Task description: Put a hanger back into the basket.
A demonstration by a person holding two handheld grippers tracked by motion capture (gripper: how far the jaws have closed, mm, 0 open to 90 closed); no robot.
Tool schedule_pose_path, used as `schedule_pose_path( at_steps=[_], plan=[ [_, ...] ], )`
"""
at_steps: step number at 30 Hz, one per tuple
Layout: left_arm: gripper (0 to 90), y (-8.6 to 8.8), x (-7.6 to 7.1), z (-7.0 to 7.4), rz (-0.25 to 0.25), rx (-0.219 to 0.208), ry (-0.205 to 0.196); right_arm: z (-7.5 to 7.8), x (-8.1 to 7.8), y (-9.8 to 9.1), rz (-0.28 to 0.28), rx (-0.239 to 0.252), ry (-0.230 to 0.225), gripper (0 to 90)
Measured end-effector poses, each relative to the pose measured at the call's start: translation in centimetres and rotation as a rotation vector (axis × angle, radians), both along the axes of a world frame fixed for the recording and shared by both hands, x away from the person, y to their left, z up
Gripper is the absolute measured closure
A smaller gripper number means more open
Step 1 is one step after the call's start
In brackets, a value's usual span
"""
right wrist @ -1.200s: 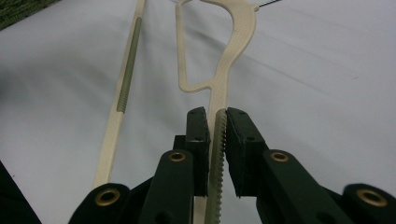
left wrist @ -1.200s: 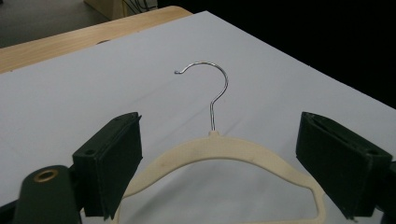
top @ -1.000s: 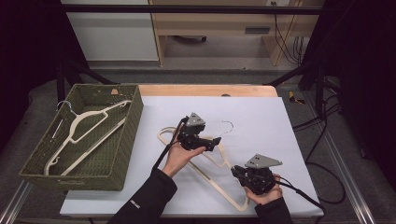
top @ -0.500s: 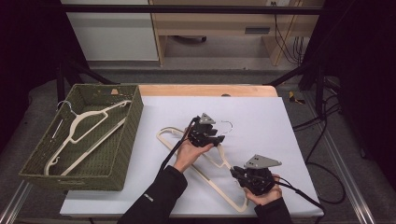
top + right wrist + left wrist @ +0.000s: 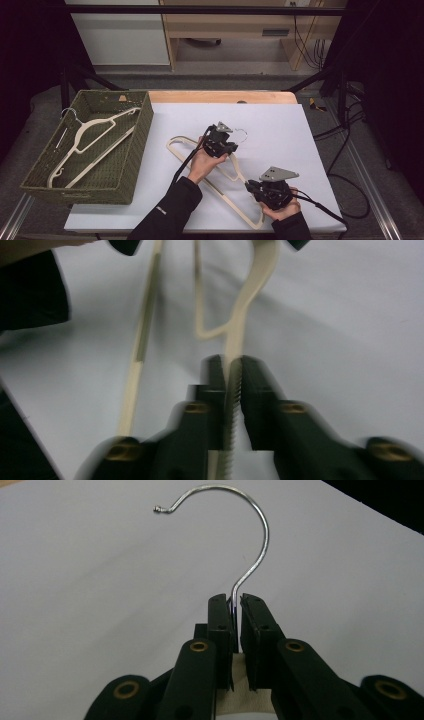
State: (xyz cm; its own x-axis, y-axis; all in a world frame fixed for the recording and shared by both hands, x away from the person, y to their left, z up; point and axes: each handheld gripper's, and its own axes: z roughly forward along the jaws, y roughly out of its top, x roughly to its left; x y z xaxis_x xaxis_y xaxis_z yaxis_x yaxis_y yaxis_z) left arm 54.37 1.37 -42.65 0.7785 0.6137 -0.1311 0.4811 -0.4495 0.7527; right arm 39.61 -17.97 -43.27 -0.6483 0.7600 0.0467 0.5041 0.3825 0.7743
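Note:
A cream plastic hanger (image 5: pixel 200 160) with a metal hook (image 5: pixel 242 134) lies flat on the white table top (image 5: pixel 280 130). My left gripper (image 5: pixel 231 146) is at the neck of the hanger. In the left gripper view the left gripper (image 5: pixel 236 600) is shut on the stem of the hook (image 5: pixel 252 565); its jaws have just been closing on that stem. My right gripper (image 5: pixel 249 185) is near the table's front edge. The right gripper view shows the right gripper (image 5: pixel 232 362) shut on one cream arm of the hanger (image 5: pixel 247 295), with the lower bar (image 5: pixel 142 325) to its left.
A green woven basket (image 5: pixel 135 150) stands at the table's left edge with a second cream hanger (image 5: pixel 90 140) lying in it. Black cables (image 5: pixel 320 207) trail from the grippers over the front right of the table. A wooden strip (image 5: pixel 220 96) runs along the far edge.
My left gripper has moved right to the hanger's neck and its jaws have closed on the hook's stem. The right gripper has stayed where it was, on the hanger's arm.

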Motion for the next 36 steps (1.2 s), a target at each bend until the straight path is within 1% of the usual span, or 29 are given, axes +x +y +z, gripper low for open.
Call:
schedule_pose_path(
  at_steps=[1, 2, 3, 4, 6, 9, 10, 11, 12, 14, 15, 17, 19, 20, 22, 23, 24, 25, 26, 27, 28, 29, 30, 31, 32, 33, 34, 35, 36],
  plan=[
    [83.3, 0.1, -0.2, 0.1, -0.001, 0.0, -0.009, 0.1, 0.0, -0.1, 0.009, 0.024, 0.002, 90.0],
    [88.6, 0.2, -0.5, 0.2, 0.002, -0.004, -0.013, 0.2, 0.0, 0.0, 0.007, 0.049, 0.014, 90.0],
    [88.5, 0.2, -0.6, 0.2, 0.003, -0.011, -0.019, 0.3, -0.1, 0.0, 0.009, 0.055, 0.012, 89.3],
    [88.6, 0.4, -0.9, 0.3, 0.002, -0.021, -0.025, 0.3, -0.1, -0.1, 0.017, 0.063, 0.026, 86.1],
    [88.6, 0.7, -1.3, 0.5, -0.001, -0.033, -0.037, 0.2, 0.1, -0.1, 0.001, 0.068, 0.019, 79.2],
    [88.6, 1.2, -2.1, 1.0, -0.003, -0.042, -0.066, 0.2, 0.3, -0.1, -0.021, 0.121, 0.022, 67.1],
    [88.7, 1.4, -2.4, 1.1, -0.004, -0.04, -0.082, 0.2, 0.4, -0.1, -0.027, 0.127, 0.021, 64.9],
    [88.7, 1.5, -2.7, 1.3, -0.003, -0.043, -0.096, 0.3, 0.5, 0.0, -0.017, 0.156, 0.013, 61.1],
    [88.7, 1.6, -3.0, 1.5, -0.002, -0.044, -0.101, 0.3, 0.7, 0.0, -0.022, 0.183, 0.011, 58.1],
    [88.7, 1.7, -3.6, 1.8, -0.002, -0.044, -0.122, 0.4, 1.2, 0.1, -0.007, 0.234, 0.012, 56.1],
    [88.7, 1.8, -3.9, 1.9, -0.005, -0.044, -0.132, 0.4, 1.5, 0.1, -0.006, 0.252, 0.016, 56.1],
    [88.7, 2.0, -4.5, 2.1, -0.011, -0.058, -0.139, 0.4, 2.2, 0.4, -0.004, 0.272, 0.016, 56.2],
    [88.6, 2.2, -4.9, 2.3, -0.014, -0.059, -0.144, 0.4, 2.8, 1.0, -0.01, 0.267, 0.029, 57.4],
    [88.6, 2.3, -5.0, 2.3, -0.017, -0.06, -0.146, 0.4, 3.0, 1.3, 0.0, 0.267, 0.04, 58.1],
    [88.6, 2.4, -5.3, 2.5, -0.023, -0.052, -0.151, 0.3, 3.4, 1.9, 0.01, 0.271, 0.057, 62.3],
    [88.5, 2.5, -5.5, 2.6, -0.028, -0.053, -0.153, 0.3, 3.6, 2.2, 0.015, 0.275, 0.074, 64.8],
    [88.5, 2.5, -5.6, 2.6, -0.028, -0.064, -0.152, 0.3, 3.8, 2.5, 0.015, 0.268, 0.078, 67.8],
    [88.4, 2.6, -5.7, 2.6, -0.032, -0.065, -0.153, 0.3, 3.9, 2.7, 0.015, 0.274, 0.092, 71.5],
    [88.2, 2.7, -5.8, 2.6, -0.035, -0.064, -0.162, 0.2, 4.1, 2.8, 0.028, 0.275, 0.102, 75.4],
    [87.9, 2.8, -5.9, 2.6, -0.037, -0.07, -0.162, 0.2, 4.2, 3.0, 0.035, 0.294, 0.119, 80.5],
    [87.4, 3.0, -5.8, 2.7, -0.041, -0.08, -0.156, 0.2, 4.3, 3.0, 0.038, 0.313, 0.136, 81.3],
    [85.3, 3.3, -5.8, 2.8, -0.05, -0.094, -0.145, 0.2, 4.4, 2.9, 0.035, 0.311, 0.143, 82.0],
    [81.8, 3.6, -5.9, 3.0, -0.054, -0.1, -0.152, 0.2, 4.4, 2.9, 0.029, 0.313, 0.153, 82.3],
    [76.4, 3.8, -6.0, 3.3, -0.054, -0.106, -0.158, 0.2, 4.4, 2.9, 0.026, 0.317, 0.16, 82.9],
    [68.4, 4.1, -6.1, 3.5, -0.062, -0.112, -0.162, 0.3, 4.4, 2.8, 0.028, 0.324, 0.165, 83.5],
    [59.0, 4.5, -6.2, 3.8, -0.064, -0.12, -0.158, 0.4, 4.3, 2.9, 0.029, 0.341, 0.176, 84.3],
    [48.3, 5.0, -6.3, 4.0, -0.071, -0.134, -0.158, 0.4, 4.4, 2.8, 0.039, 0.347, 0.168, 85.2],
    [39.1, 5.5, -6.4, 4.2, -0.078, -0.137, -0.157, 0.6, 4.3, 2.8, 0.039, 0.362, 0.175, 86.1],
    [32.3, 6.0, -6.5, 4.4, -0.084, -0.132, -0.156, 0.8, 4.2, 2.7, 0.042, 0.369, 0.174, 86.7]
  ],
)
